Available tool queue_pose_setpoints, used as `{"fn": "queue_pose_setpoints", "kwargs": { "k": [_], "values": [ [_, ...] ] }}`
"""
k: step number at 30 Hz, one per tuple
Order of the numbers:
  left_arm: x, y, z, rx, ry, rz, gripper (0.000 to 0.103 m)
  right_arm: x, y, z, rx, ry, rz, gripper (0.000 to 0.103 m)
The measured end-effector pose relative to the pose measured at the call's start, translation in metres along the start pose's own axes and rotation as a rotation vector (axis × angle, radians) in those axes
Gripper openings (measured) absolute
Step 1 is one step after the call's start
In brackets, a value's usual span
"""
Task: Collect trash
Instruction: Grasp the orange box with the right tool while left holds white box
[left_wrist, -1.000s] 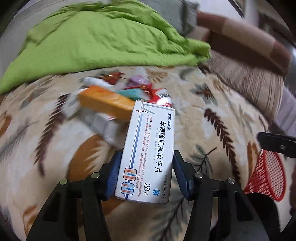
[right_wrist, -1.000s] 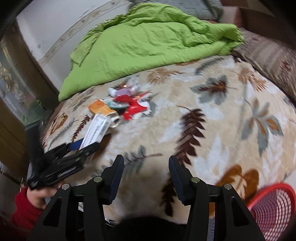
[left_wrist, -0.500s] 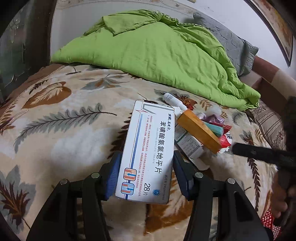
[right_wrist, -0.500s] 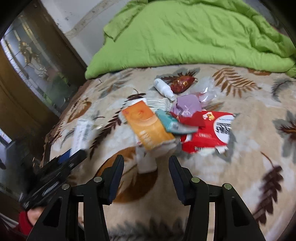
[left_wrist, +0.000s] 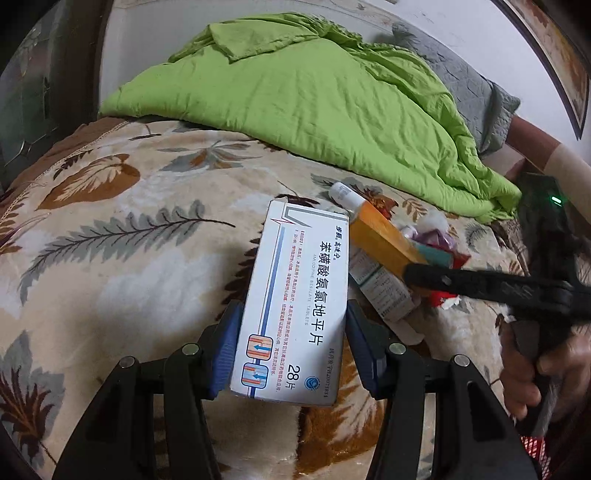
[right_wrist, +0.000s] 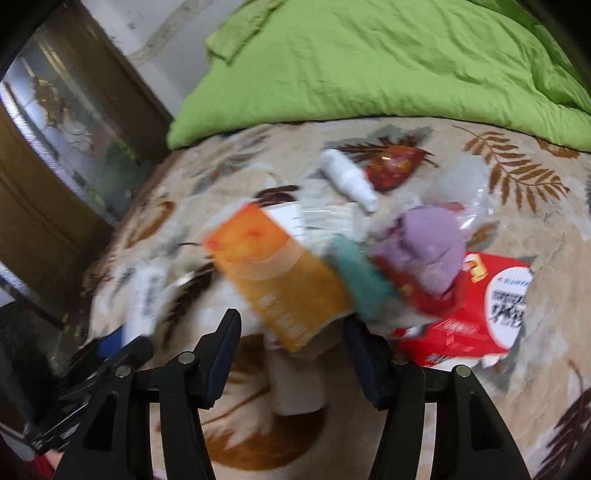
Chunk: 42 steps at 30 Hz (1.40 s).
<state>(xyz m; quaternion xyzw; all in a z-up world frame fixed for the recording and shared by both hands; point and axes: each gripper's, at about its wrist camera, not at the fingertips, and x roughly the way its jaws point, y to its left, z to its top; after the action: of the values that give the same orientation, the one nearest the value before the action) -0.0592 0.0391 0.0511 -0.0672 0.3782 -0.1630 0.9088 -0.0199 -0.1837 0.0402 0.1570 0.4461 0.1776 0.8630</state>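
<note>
A quilt (right_wrist: 388, 62) lies at the rear of the bed (left_wrist: 110, 258). Before it sits a heap of trash: a small bottle (right_wrist: 349, 179) rearmost, a flat box (right_wrist: 280, 273) at the left overlapping a long carton (left_wrist: 380, 291), and a torn packet (right_wrist: 476, 314) at the right. A crumpled wrapper (right_wrist: 432, 247) rests on the packet.

The right gripper (right_wrist: 291, 350) has closed in on the trash pile, its fingers (right_wrist: 221, 354) now straddling the near end of the orange box (right_wrist: 277, 273). In the left wrist view, it now reaches across that box (left_wrist: 384, 236).
</note>
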Motion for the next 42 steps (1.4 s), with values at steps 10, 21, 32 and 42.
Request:
{"fn": "queue_pose_setpoints", "kwargs": {
  "k": [10,21,32,42],
  "values": [
    [-0.006,0.010,0.003,-0.048,-0.023,0.031,0.054,-0.038,0.051,-0.003,-0.223,-0.007,0.017,0.065],
    [-0.013,0.028,0.003,-0.098,-0.043,0.067,0.054,0.001,0.052,0.008,-0.195,0.032,-0.013,0.065],
    [-0.014,0.029,0.003,-0.091,-0.042,0.062,0.054,0.032,0.060,-0.003,-0.197,0.093,-0.098,0.039],
    [-0.017,0.021,0.001,-0.078,-0.040,0.056,0.054,0.028,0.056,-0.014,-0.134,0.041,-0.134,0.024]
  ]
}}
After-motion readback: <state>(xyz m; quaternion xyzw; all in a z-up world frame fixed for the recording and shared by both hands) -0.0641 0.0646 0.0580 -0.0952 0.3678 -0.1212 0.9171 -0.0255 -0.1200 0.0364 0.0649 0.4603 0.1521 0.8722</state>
